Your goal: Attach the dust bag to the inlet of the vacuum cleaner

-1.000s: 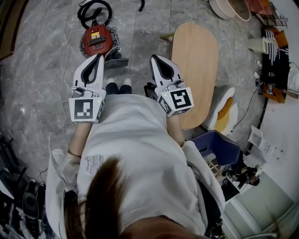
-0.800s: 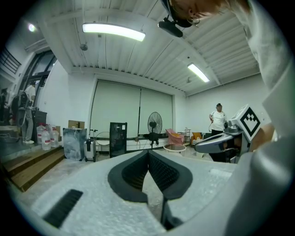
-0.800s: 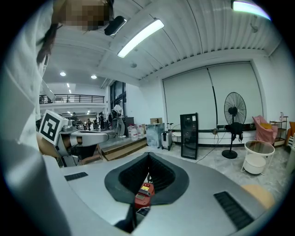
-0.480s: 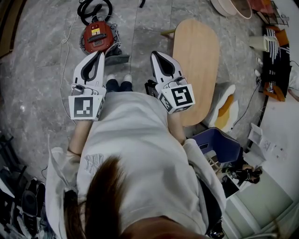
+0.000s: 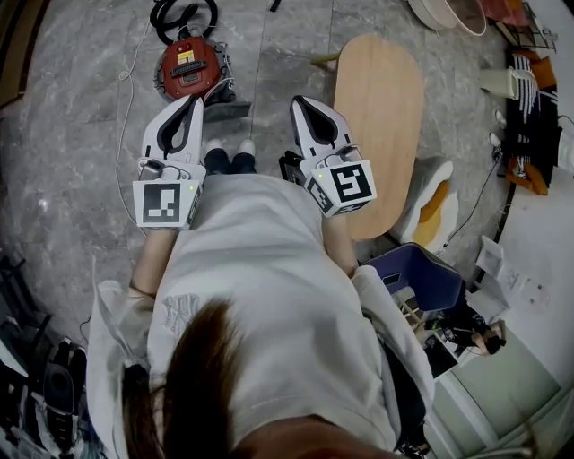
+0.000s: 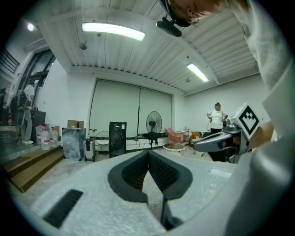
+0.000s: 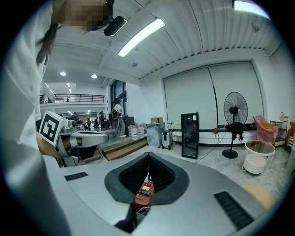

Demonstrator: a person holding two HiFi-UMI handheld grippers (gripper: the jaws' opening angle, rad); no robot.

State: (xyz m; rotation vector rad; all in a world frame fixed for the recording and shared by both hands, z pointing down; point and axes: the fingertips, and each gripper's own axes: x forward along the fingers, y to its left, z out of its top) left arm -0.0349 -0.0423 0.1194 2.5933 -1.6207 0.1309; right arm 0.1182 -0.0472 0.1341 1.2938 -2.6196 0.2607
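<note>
Standing above the grey stone floor (image 5: 72,134), the person points both tools forward and nearly level. The left gripper (image 5: 192,101) and the right gripper (image 5: 297,104) are each pressed together with nothing between the jaws. The red canister vacuum cleaner (image 5: 188,70) sits on the floor at 12 o'clock from the left gripper, well apart, with its black hose (image 5: 184,16) coiled beyond it. A grey flat piece (image 5: 226,110) lies just beside the canister at its 5 o'clock; I cannot tell whether it is the dust bag. Such a bag is likely light, soft and easily crushed, so its stiffer collar looks the best place to pinch. The canister seems rigid and heavy enough to stay put.
</note>
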